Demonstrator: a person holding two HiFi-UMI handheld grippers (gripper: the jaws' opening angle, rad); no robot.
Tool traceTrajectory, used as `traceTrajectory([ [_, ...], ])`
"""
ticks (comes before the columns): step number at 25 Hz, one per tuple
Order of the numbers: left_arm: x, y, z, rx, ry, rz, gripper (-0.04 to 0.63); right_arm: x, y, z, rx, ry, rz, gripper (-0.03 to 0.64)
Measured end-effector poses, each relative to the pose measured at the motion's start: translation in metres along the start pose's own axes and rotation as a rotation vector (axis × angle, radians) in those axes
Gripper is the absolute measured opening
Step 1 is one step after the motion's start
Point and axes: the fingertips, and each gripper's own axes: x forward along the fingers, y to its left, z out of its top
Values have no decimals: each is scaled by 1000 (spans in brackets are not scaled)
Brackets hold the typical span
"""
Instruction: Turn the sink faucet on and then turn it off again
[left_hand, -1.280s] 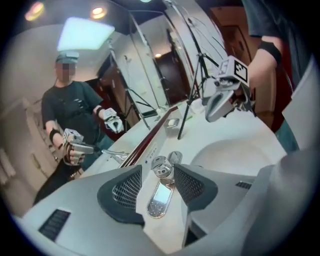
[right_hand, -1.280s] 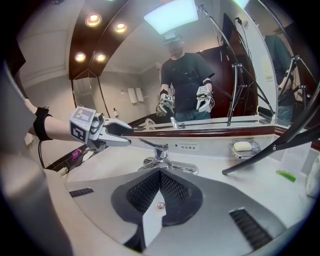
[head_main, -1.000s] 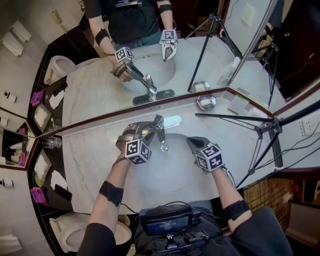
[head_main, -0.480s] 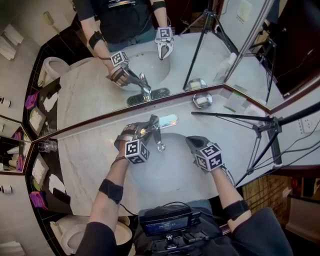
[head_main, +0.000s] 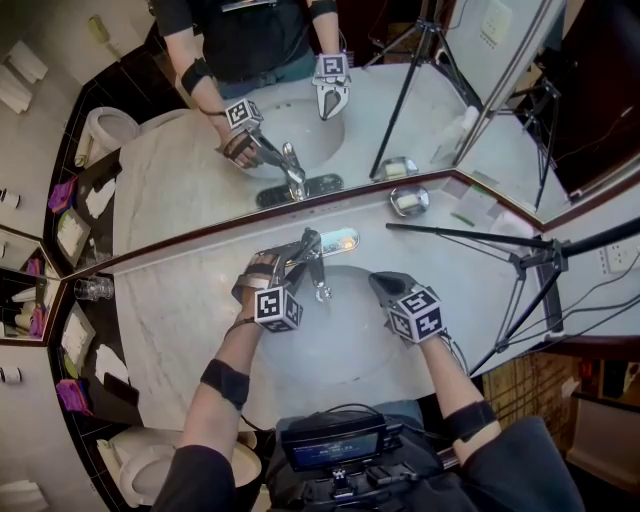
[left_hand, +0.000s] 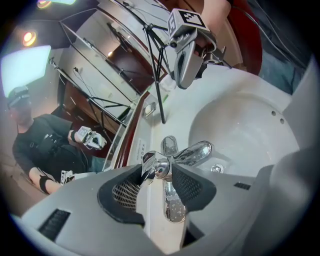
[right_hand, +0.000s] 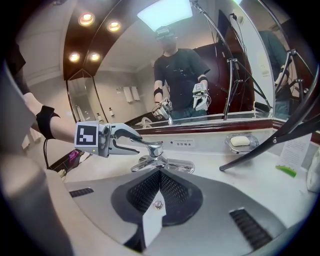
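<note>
Gripping one faucet (left_hand: 195, 152), left claw (left_hand: 159, 171) alone

A pale veined marble vanity counter (head_main: 180, 310) ran beneath a wide wall mirror framed in dark red-brown wood (head_main: 150, 190). Left of the counter sat a white ceramic toilet (head_main: 145, 465) beside a glossy black ledge (head_main: 95, 335). Right of the counter stood a black metal tripod (head_main: 545, 258) near a white wall socket (head_main: 611, 252). Round recessed ceiling lamps (right_hand: 86, 19) and a bright rectangular ceiling panel (right_hand: 165, 12) glowed, reflected in the mirror above the counter.
</note>
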Motion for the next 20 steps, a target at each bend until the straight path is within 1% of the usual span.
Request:
traceTrajectory([
  [12,-1,-10,-5,-24,2,48,163,2,1,4,-10,3,5,20],
  [20,-3,-23,-8,-40,4,58,176,2,3,5,-15,6,6,20],
])
